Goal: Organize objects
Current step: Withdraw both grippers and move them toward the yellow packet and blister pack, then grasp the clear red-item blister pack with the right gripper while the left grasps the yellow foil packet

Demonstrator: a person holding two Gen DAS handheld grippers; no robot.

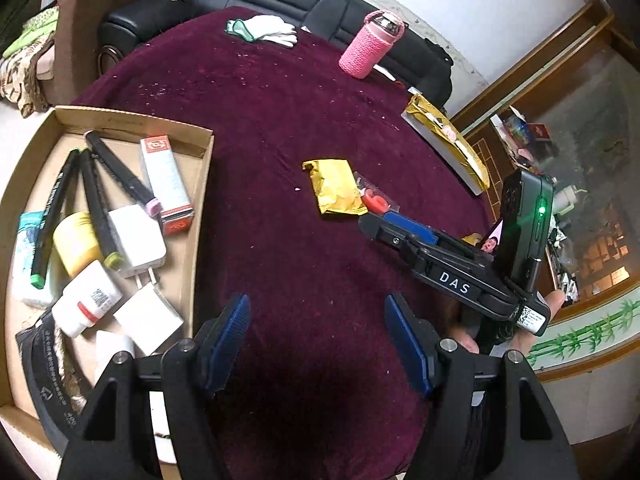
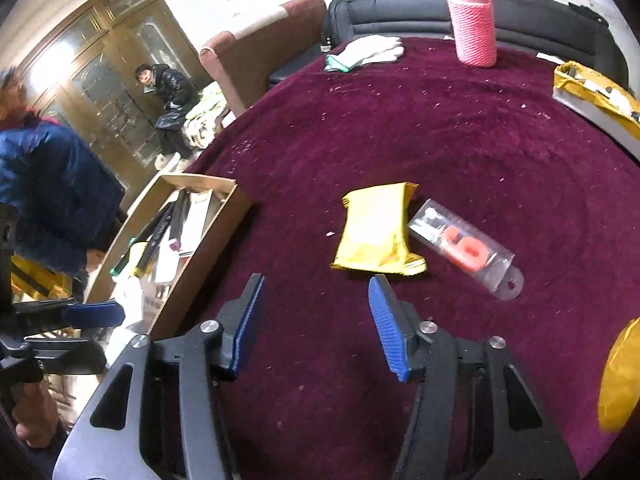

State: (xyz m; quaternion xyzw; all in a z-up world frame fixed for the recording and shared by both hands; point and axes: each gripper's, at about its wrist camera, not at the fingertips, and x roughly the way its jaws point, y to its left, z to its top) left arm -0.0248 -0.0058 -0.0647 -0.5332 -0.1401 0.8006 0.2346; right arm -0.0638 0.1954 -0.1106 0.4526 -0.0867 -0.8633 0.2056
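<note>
Right hand-held gripper (image 2: 316,324): jaws apart, empty.
Left hand-held gripper (image 1: 318,340): jaws apart, empty.
Yellow packet (image 2: 378,230): mid-counter (image 2: 460,140), just beyond right fingertips.
Clear package (image 2: 466,248): touching packet.
Cardboard tray (image 1: 200,200): counter's left edge.

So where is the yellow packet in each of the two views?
Left wrist view: the yellow packet lies on the cloth just right of centre, beyond the jaws.
Right wrist view: the yellow packet lies at centre, just beyond the jaws.
Shared landmark: the pink bottle at the far edge.
</note>
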